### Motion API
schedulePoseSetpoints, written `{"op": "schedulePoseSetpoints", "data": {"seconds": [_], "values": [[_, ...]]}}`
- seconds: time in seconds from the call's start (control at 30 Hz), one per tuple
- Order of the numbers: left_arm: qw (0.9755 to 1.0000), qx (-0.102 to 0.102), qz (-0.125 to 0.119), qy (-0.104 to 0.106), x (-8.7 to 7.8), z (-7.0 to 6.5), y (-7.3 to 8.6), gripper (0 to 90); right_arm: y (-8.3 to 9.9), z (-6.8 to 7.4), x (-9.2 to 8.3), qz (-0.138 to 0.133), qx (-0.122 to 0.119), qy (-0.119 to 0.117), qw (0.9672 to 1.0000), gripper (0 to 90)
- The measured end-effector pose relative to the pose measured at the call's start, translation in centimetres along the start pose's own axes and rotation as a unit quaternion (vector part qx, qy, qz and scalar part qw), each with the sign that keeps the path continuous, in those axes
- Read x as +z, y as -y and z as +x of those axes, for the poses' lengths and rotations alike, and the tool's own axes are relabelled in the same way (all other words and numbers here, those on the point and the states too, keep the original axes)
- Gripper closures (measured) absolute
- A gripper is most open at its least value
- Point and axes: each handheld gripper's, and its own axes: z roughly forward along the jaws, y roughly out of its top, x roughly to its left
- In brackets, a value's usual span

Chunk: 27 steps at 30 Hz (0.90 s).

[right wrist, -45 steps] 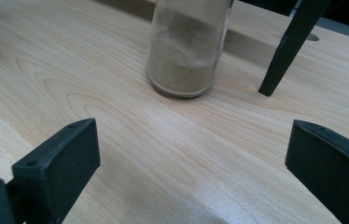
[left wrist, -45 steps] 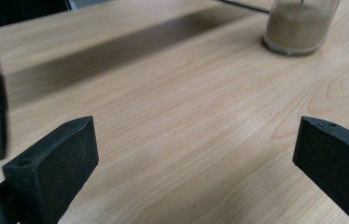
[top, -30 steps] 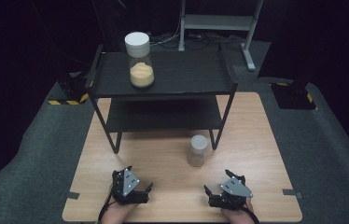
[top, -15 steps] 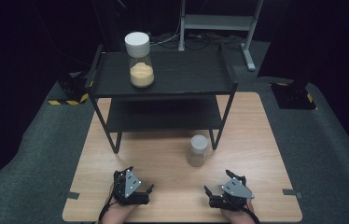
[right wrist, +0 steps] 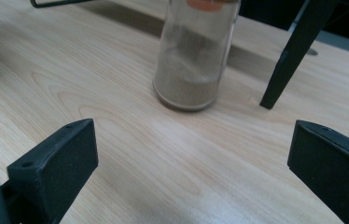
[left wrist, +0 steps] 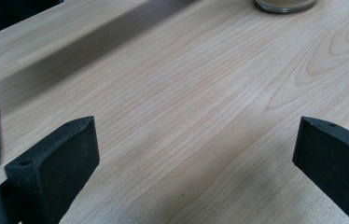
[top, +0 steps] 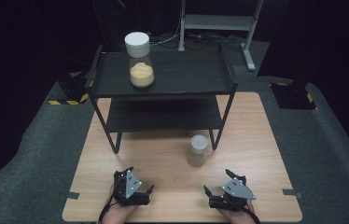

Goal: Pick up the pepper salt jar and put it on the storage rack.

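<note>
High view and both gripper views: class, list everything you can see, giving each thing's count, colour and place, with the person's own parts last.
Table: one, light wood, centre of the high view.
Shelf rack: one, black, two tiers, standing on the far half of the table.
Large jar: one, clear with white lid and yellow powder, on the rack's top tier, left side.
Small jar: one, clear with pale lid and grey-brown powder, on the table by the rack's front right leg.
Floor: grey, around the table.
Left gripper: one, black, jaws apart, near table edge.
Right gripper: one, black, jaws apart, near table edge, facing the small jar.
</note>
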Motion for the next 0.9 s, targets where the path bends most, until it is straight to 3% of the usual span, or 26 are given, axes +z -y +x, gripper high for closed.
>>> {"op": "schedulePoseSetpoints", "data": {"seconds": [0.33, 0.9], "values": [[1.0, 0.002, 0.0, 0.001, 0.0, 0.0, 0.0, 0.7, -0.4, 0.0, -0.3, -0.032, 0.004, -0.005, 0.9995, 0.8], [0.9999, 0.009, -0.001, 0.003, 0.0, 0.0, 0.0, 0.7, -2.9, -0.4, 1.6, -0.025, 0.019, -0.009, 0.9995, 0.3]]}}
